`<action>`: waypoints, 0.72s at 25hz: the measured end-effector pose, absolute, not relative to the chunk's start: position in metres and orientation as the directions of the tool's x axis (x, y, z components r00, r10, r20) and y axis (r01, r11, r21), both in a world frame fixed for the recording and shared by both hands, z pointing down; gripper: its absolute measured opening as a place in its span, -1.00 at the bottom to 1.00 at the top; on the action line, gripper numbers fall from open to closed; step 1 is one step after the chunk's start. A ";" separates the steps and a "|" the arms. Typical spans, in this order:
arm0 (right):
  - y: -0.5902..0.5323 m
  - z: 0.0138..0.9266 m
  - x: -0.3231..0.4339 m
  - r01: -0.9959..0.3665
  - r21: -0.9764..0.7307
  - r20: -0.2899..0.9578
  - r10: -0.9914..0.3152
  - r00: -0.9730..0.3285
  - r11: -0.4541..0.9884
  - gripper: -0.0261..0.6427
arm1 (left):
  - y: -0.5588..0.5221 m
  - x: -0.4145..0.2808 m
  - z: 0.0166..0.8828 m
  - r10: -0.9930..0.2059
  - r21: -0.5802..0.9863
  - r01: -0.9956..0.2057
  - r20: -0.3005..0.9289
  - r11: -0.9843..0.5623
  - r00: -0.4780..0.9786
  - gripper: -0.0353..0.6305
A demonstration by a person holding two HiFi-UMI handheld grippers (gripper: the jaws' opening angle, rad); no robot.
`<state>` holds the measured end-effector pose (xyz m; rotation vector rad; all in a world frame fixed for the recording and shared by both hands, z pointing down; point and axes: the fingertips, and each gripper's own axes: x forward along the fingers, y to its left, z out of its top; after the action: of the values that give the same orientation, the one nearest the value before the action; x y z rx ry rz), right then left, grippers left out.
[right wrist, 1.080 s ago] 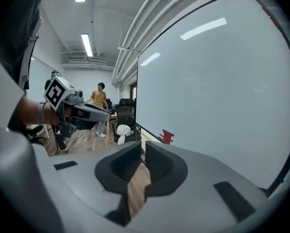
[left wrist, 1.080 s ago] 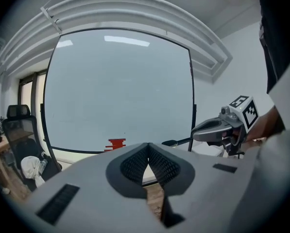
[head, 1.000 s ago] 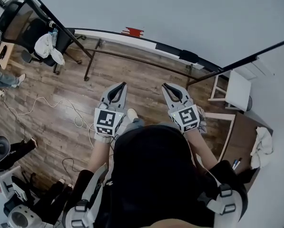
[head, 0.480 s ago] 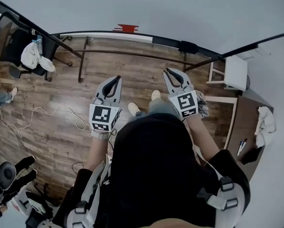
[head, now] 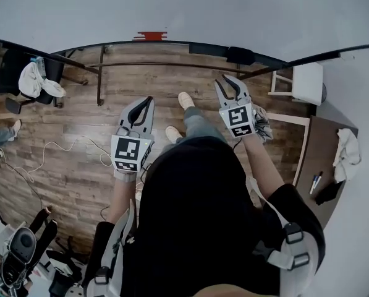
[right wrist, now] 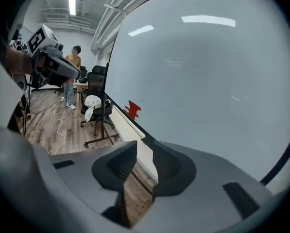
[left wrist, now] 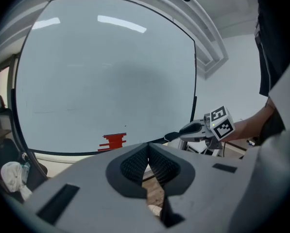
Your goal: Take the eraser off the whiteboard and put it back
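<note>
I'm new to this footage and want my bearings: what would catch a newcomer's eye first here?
The big whiteboard fills the view ahead, with a red striped patch at its bottom edge. In the head view, two hand-held grippers point toward it over the wood floor: the left hand-held gripper with jaws together, and the right hand-held gripper, whose jaws have just been opening, empty.

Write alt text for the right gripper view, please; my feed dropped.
The right gripper, its jaws slightly apart after just opening and nothing between them, faces a whiteboard that fills most of the view. A red patch sits low on the board; the left gripper shows at upper left.
</note>
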<state>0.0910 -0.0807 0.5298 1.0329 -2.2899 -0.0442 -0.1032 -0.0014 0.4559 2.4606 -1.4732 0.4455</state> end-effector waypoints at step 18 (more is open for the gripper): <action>-0.172 0.614 0.164 -0.529 0.544 0.628 -0.734 -0.258 0.651 -0.18 | -0.072 -0.091 0.462 -0.790 0.023 -0.882 0.434 -0.470 0.433 -0.87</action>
<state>0.1635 -0.1724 0.6139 0.9914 -1.9349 -0.2769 -0.0913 -0.0721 0.4615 2.4403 -1.4558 0.5398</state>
